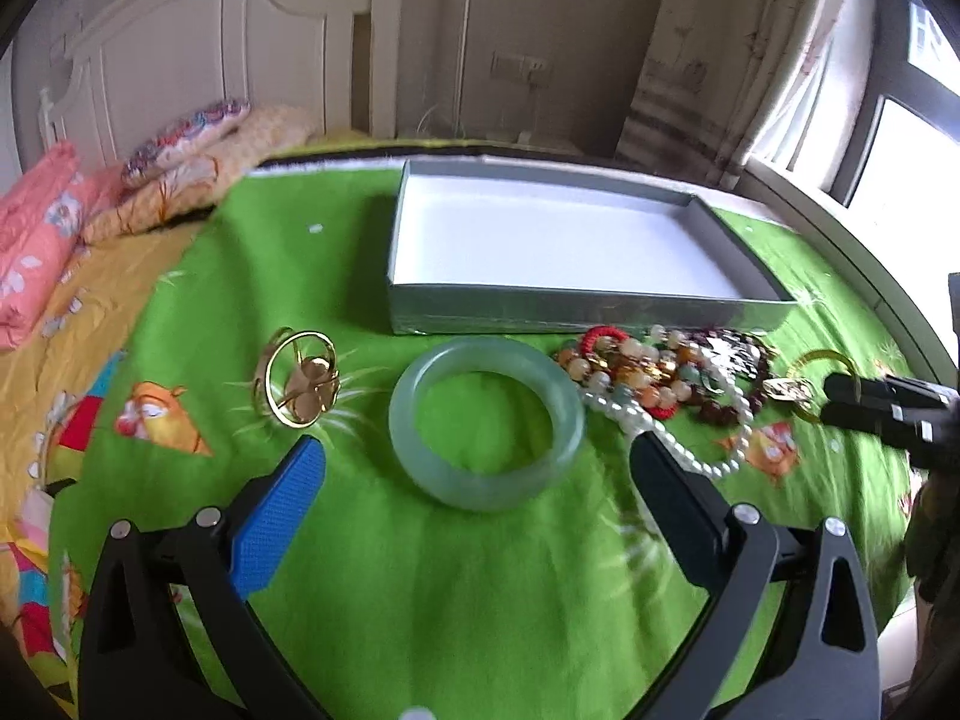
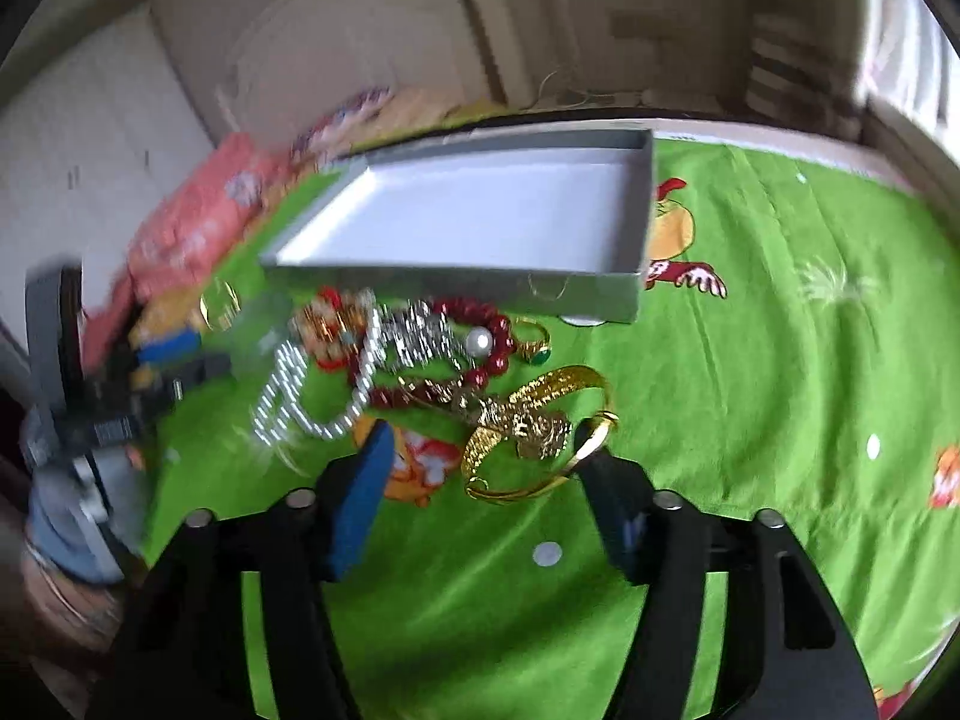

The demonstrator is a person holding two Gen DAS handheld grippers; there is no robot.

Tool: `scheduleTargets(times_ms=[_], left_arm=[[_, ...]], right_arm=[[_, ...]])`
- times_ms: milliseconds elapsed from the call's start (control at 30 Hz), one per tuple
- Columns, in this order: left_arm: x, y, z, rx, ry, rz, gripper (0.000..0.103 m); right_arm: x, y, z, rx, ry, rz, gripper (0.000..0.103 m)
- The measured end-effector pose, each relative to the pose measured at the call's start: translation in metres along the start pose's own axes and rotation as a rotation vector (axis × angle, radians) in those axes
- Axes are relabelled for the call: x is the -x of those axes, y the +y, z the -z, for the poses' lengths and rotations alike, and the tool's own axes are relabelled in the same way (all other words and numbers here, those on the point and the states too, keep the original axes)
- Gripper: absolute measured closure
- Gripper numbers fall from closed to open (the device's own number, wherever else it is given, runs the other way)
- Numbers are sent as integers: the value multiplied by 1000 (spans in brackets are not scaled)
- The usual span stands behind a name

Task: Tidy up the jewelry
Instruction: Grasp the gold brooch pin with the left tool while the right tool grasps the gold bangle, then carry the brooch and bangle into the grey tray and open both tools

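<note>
A pale green jade bangle (image 1: pixel 486 423) lies on the green cloth between the open fingers of my left gripper (image 1: pixel 477 468). A gold bracelet (image 1: pixel 297 381) lies to its left. A heap of bead bracelets and a pearl string (image 1: pixel 660 384) lies to its right, also in the right wrist view (image 2: pixel 396 360). A gold bangle (image 2: pixel 534 432) lies just ahead of my open right gripper (image 2: pixel 486 456), touching neither finger. The right gripper also shows at the edge of the left wrist view (image 1: pixel 840 399). An empty grey box (image 1: pixel 558 252) with a white floor (image 2: pixel 480 216) stands behind the jewelry.
A gold ring with a green stone (image 2: pixel 533 342) lies by the box's front wall. Pink and patterned pillows (image 1: pixel 36 228) lie at the left by a white headboard (image 1: pixel 198 54). The green cloth (image 2: pixel 780 360) spreads to the right. A window (image 1: pixel 912 144) is at far right.
</note>
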State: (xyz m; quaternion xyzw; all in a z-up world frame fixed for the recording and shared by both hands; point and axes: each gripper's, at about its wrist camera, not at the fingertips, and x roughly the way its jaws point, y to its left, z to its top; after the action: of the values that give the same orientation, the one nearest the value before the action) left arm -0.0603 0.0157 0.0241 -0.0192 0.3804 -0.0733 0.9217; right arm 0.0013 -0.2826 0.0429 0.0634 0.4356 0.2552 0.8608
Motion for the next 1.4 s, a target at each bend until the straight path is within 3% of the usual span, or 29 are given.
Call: scheduleTargets(times_ms=[33,133,200,267,433,600,733,900,1233,1400], left_arm=[[7,-4,2,-6,-13,15,5],[22,-24,-1,-61,-38,84,29],[24,-48,-5,-126,-28,143,48],[22,-70,-9,-188,-33,179,49],[11,-117,-7,-368,-52,244,49],[14,-160,4,-478,7,419,48],[6,-183,15,-532,35,366,51],[-8,-193,24,-584,92,384,80],[-17,-194,23,-584,99,398,85],[-6,-185,20,-550,51,413,86]], right_arm=[[1,-2,1,-24,-10,-13,52],[4,-11,3,-68,-32,-41,83],[6,-10,6,-51,-47,-8,90],[10,-6,8,-21,-68,23,96],[28,2,12,67,-131,74,96],[36,3,13,76,-142,66,96],[40,4,13,66,-145,46,96],[46,7,14,64,-157,40,96],[43,19,17,114,-143,22,96],[43,18,17,121,-150,98,96]])
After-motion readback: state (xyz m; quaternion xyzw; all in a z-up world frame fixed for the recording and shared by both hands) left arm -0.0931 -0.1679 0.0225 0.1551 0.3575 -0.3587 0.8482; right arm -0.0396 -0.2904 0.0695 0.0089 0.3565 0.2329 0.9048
